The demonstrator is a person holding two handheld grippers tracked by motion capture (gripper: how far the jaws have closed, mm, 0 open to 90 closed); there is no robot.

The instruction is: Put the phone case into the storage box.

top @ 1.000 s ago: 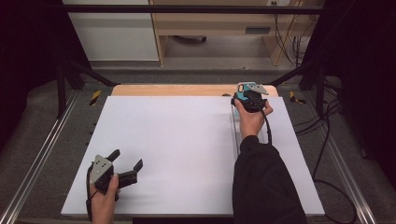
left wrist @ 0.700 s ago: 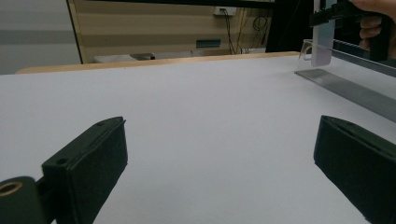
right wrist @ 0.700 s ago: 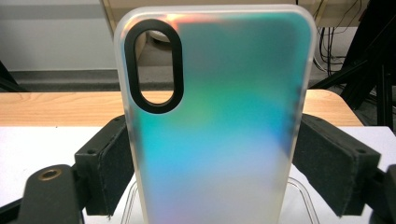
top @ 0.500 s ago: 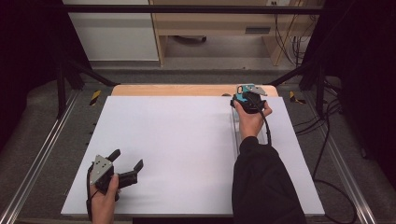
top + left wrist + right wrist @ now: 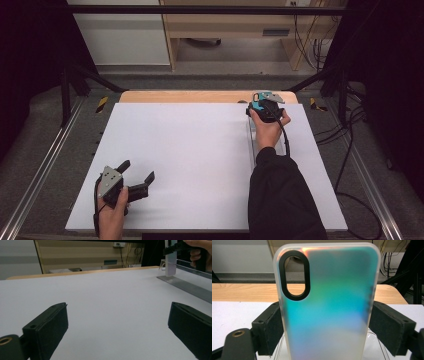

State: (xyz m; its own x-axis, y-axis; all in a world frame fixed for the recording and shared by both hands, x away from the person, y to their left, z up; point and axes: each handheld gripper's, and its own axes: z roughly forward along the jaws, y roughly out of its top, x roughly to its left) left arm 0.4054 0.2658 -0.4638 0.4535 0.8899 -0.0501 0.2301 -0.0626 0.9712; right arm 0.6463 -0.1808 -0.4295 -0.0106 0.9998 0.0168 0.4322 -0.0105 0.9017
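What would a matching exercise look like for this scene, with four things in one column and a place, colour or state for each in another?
Things:
1. phone case
2. left gripper
3. right gripper
4. table

Descriptions:
A. jaws wide apart with nothing between them, near corner of the table
B. white top with a wooden strip along the far edge
C. shut on something, at the far edge of the table
D. frosted, iridescent teal, upright, with a black-rimmed oval camera cutout

Pairs: 1-D, 2-A, 3-C, 4-B
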